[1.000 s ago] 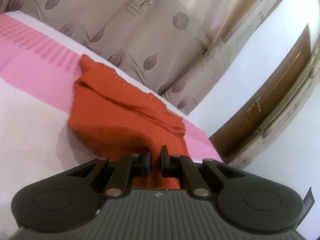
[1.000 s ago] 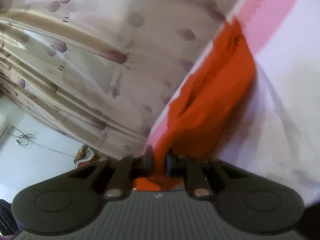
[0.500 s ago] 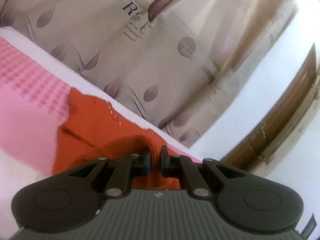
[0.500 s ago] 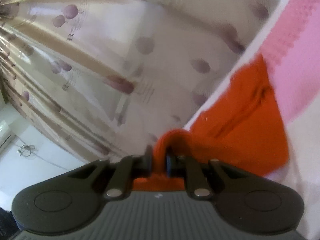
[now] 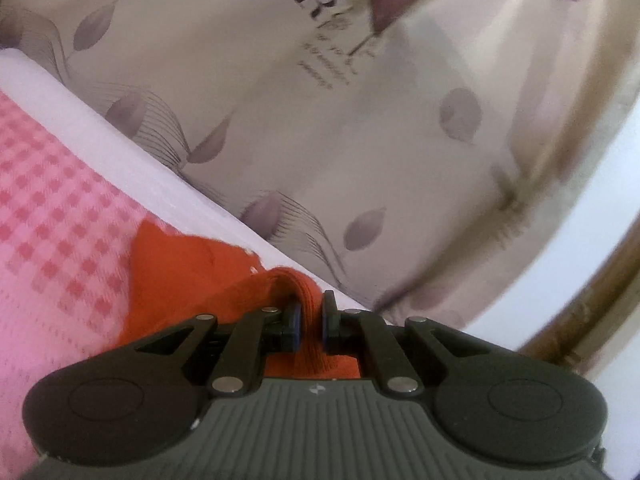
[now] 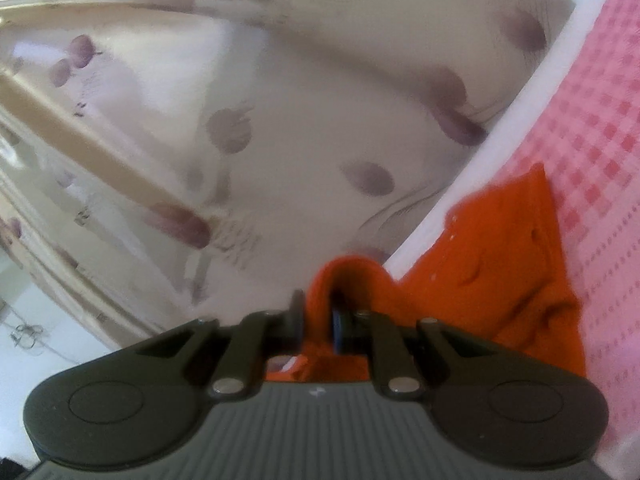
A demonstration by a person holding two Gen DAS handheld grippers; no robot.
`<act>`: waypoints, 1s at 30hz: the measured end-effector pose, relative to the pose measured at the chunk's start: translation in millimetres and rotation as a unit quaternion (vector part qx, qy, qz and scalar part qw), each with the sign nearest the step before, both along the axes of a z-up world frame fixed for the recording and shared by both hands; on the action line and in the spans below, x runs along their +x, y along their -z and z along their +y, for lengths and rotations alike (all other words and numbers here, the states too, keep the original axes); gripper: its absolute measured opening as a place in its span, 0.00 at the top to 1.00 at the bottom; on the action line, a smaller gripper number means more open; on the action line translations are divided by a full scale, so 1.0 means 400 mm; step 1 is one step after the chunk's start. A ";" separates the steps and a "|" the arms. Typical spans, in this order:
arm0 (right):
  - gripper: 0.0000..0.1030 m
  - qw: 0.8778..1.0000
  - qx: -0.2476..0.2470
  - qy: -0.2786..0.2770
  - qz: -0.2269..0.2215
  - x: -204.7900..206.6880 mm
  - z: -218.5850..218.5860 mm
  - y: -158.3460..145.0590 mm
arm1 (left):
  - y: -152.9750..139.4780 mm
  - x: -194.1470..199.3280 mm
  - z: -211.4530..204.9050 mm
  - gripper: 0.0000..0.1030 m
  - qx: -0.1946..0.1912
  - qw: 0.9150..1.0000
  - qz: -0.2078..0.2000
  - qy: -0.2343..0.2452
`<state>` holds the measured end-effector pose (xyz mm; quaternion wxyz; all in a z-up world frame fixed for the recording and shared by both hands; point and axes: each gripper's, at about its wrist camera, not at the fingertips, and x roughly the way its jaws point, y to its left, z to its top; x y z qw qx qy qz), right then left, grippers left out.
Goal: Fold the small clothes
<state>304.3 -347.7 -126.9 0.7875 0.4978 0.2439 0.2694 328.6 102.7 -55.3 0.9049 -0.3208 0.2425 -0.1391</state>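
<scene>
Both grippers are clamped on the same orange garment (image 5: 188, 276), the left gripper (image 5: 308, 322) pinching a bunched fold between its pads and the right gripper (image 6: 316, 320) doing the same with a loop of fabric humping up over its fingertips. The rest of the cloth lies spread on the pink checked bedspread (image 5: 52, 216), right up near the bed's white edge (image 5: 132, 160), with one corner overlapping that white strip in the right view. Just past that edge hangs a beige curtain (image 5: 360, 128) with purple leaf prints, so not much room beyond. It carries writing with a big "R" (image 5: 316, 0); the smaller lines under it are too blurry to read
</scene>
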 end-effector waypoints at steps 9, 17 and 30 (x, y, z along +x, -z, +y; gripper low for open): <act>0.87 0.997 -0.044 0.057 0.031 0.112 -0.007 0.091 | 0.111 0.144 -0.006 0.90 0.030 0.999 0.036 -0.008; 0.86 0.991 -0.127 0.031 -0.021 0.056 0.034 0.034 | 0.100 0.100 0.031 0.00 -0.018 0.998 -0.034 -0.059; 0.86 0.897 -0.441 -0.041 0.002 0.191 0.230 0.056 | 0.099 0.075 0.070 0.02 0.120 0.992 -0.006 -0.028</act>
